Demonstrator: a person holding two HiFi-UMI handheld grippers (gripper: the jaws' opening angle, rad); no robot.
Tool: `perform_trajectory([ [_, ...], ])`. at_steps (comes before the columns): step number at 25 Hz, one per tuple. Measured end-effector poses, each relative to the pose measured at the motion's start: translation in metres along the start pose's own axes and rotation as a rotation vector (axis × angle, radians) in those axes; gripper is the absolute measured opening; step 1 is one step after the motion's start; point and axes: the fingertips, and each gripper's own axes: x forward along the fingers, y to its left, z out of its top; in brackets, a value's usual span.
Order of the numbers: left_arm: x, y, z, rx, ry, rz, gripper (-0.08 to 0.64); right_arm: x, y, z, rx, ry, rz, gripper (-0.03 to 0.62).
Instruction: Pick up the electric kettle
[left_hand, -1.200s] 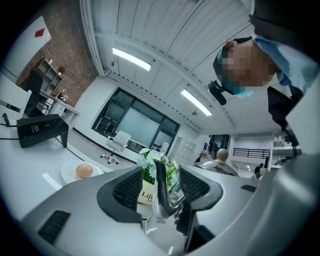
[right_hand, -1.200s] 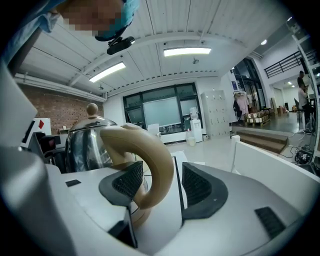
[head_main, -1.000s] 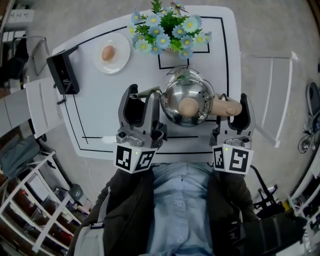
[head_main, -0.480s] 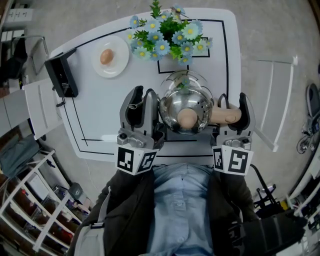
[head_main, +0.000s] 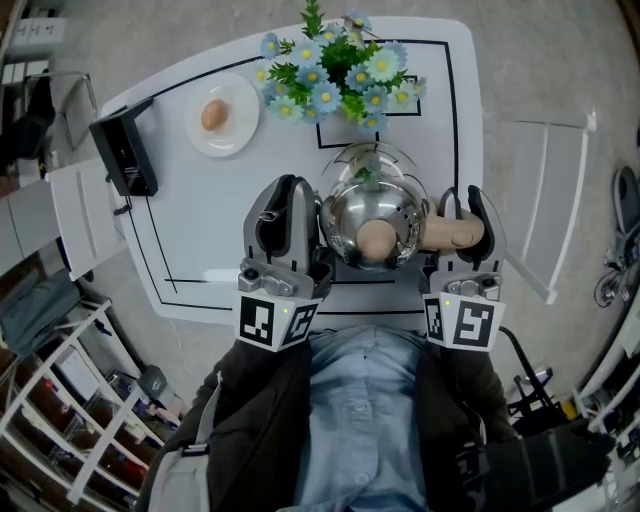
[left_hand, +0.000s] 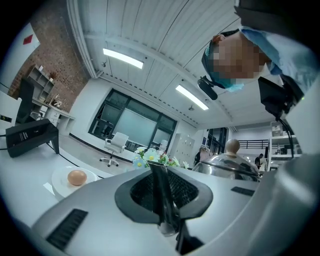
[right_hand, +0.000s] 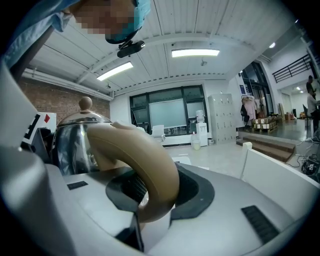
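Your left gripper (head_main: 289, 200) has just been closing and now pinches the kettle's (head_main: 385, 205) thin steel spout (left_hand: 161, 192). Your right gripper (head_main: 462, 208) has just been closing and clamps its curved tan handle (right_hand: 150, 167). The shiny domed kettle, tan knob (head_main: 375, 239) on top, stands on the white table (head_main: 200, 210) between them.

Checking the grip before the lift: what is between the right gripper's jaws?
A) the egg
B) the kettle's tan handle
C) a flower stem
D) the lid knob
B: the kettle's tan handle curves down between the jaws of the right gripper, which have just been closing on it.
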Motion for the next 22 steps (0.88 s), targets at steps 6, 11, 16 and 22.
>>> perform_trajectory([
  [6, -0.001, -0.001, 0.001, 0.009, 0.001, -0.007, 0.043, 0.000, 0.000, 0.001, -0.001, -0.005, -0.004, 0.114],
  [11, -0.001, 0.000, 0.001, 0.003, 0.006, 0.001, 0.041, 0.000, 0.000, 0.002, 0.000, -0.010, -0.004, 0.114],
  [16, -0.006, -0.008, 0.004, 0.006, -0.008, -0.003, 0.041, -0.008, -0.003, 0.007, 0.001, -0.026, -0.005, 0.114],
  [22, -0.017, -0.011, 0.020, 0.013, -0.041, -0.002, 0.041, -0.017, 0.006, 0.019, -0.009, -0.053, 0.006, 0.114],
])
